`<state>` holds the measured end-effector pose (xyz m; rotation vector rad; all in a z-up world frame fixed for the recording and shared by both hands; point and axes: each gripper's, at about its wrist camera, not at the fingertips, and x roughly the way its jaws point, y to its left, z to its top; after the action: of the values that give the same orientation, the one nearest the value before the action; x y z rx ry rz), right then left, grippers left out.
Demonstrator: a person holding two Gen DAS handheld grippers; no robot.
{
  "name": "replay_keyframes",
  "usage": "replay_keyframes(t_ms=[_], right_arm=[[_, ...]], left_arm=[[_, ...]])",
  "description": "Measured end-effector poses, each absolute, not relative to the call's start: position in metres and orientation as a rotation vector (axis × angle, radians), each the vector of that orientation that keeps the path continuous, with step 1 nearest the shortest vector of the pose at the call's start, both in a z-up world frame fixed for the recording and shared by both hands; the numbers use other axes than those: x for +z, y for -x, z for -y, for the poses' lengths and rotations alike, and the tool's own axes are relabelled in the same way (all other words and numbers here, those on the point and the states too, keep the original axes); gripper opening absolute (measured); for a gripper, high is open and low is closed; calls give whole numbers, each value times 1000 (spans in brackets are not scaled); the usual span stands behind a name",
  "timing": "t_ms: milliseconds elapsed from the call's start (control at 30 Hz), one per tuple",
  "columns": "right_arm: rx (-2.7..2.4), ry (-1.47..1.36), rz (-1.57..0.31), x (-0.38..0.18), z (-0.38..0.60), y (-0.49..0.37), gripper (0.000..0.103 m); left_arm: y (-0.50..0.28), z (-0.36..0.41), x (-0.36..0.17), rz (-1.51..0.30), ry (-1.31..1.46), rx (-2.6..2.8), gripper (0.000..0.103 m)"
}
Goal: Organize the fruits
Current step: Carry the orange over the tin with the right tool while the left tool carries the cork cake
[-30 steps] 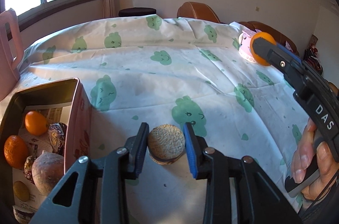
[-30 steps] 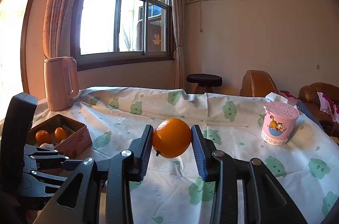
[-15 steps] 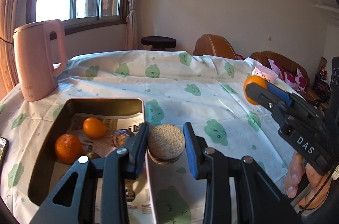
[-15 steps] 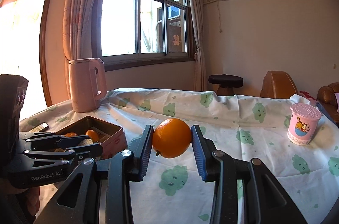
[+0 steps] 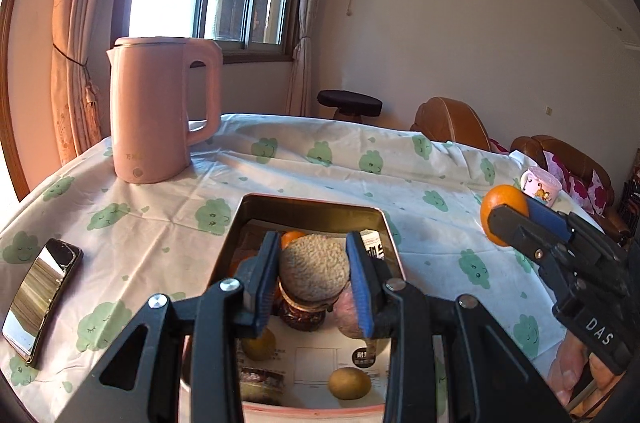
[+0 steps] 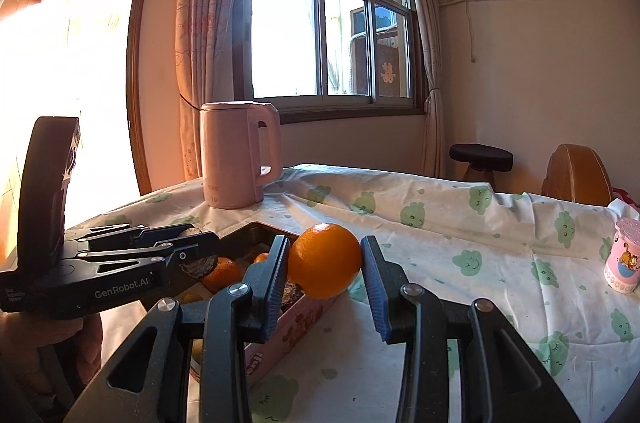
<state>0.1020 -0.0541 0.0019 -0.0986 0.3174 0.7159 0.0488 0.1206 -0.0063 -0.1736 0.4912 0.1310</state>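
While the left gripper (image 5: 313,273) hung over the open tin box (image 5: 244,207), its pads were pressed on a rough tan fruit (image 5: 313,271), held directly above the box's contents. The box, lined with printed paper, held small oranges (image 5: 294,237), a yellow-green fruit (image 5: 349,383), a yellowish one and dark wrapped pieces. The right gripper (image 6: 325,267) was clamped on an orange (image 6: 325,261) above the box's near right edge. Both held fruits were round, with no clear long axis. Only the left wrist view showed the box's floor and a phone (image 5: 40,297) on the tablecloth (image 5: 320,167); the right wrist view showed the box's pink outer wall (image 6: 296,327). A pink kettle (image 5: 160,107) and pink cup (image 6: 624,255) stood apart.
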Motion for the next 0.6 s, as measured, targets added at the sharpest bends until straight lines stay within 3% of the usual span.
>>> replay_keyframes(t_ms=[600], right_arm=[[812,184,-366,-19,-3,-81,39]], left_arm=[[-37,-143,-24,-509,205,166,35]])
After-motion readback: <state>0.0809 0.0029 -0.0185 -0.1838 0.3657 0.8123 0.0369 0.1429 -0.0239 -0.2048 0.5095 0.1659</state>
